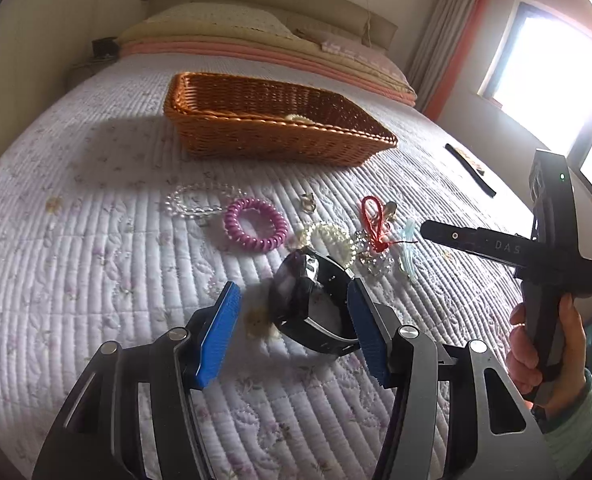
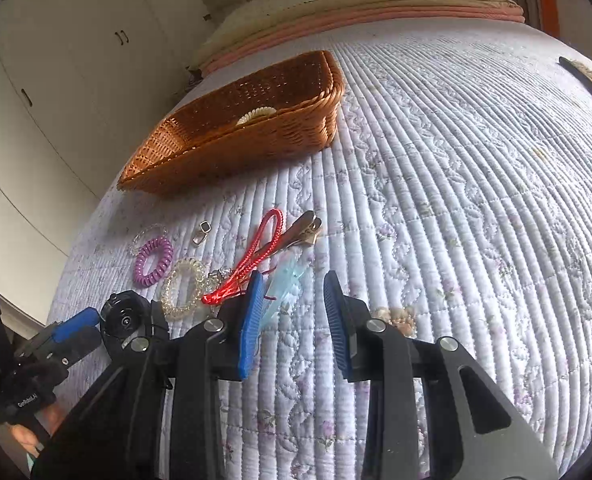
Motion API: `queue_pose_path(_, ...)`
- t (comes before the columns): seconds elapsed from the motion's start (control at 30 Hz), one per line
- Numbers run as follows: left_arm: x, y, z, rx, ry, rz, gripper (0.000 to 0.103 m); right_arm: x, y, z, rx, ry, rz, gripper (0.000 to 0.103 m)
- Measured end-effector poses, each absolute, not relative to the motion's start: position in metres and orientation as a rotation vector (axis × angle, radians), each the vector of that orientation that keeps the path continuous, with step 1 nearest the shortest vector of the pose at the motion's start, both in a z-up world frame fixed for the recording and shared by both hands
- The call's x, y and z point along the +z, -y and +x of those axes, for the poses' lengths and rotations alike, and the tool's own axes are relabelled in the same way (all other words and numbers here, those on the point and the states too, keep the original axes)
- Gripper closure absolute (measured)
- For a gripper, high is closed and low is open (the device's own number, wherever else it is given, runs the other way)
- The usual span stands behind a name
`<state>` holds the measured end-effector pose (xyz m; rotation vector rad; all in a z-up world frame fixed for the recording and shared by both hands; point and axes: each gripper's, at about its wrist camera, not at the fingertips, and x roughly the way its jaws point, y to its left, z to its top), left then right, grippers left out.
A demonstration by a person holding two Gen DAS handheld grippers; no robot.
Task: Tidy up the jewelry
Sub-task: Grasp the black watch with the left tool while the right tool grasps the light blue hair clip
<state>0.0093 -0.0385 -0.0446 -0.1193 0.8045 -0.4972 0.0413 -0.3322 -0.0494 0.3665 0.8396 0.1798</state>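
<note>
Sorting so far: the wicker basket (image 1: 271,128) is sitting at 12 o'clock on the quilt (image 1: 95,240), and one pale coiled hair tie (image 1: 300,118) is already lying inside it.
Waiting pieces: a clear bead bracelet (image 1: 199,200), a purple coil tie (image 1: 255,225), a small metal ring (image 1: 308,201), a pearl bracelet (image 1: 332,240), a red cord (image 1: 372,216), a pale blue clip (image 1: 408,252) and a black watch (image 1: 308,300) are lying loose at the basket's 6 o'clock; most of the job is remaining, I judge.
Left gripper (image 1: 296,316): its blue pads are standing wide, straddling the watch without pinching it.
Right gripper (image 2: 291,312): its jaws are gaping and carrying nothing, hovering by the blue clip at its 11 o'clock.
Far items: a dark strap (image 1: 470,170) is lying well apart at 2 o'clock.
</note>
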Motion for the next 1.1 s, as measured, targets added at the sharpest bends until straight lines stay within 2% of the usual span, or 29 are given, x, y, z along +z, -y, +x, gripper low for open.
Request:
queue_pose_path(0.2,-0.052,0.050,0.014,-0.486,-0.832,-0.085,0.057,-0.061,0.317,0.064,0.128,-0.892,0.338,0.075)
queue_pose_path(0.4,-0.059,0.046,0.019,-0.480,-0.861,-0.086,0.069,-0.063,0.316,0.061,0.151,-0.910,0.258,0.083)
queue_pose_path(0.53,-0.060,0.040,0.019,-0.487,-0.873,-0.094,0.070,-0.061,0.320,0.051,0.153,-0.923,0.167,0.083)
queue_pose_path(0.7,-0.061,0.039,0.022,-0.487,-0.881,-0.113,0.070,-0.062,0.325,0.043,0.180,-0.903,0.187,0.083)
queue_pose_path(0.9,-0.061,0.043,0.023,-0.482,-0.881,-0.102,0.070,-0.061,0.350,0.021,0.177,-0.846,0.402,0.082)
queue_pose_path(1.1,-0.062,0.041,0.023,-0.496,-0.876,-0.129,0.069,-0.063,0.341,0.017,0.199,-0.889,0.433,0.082)
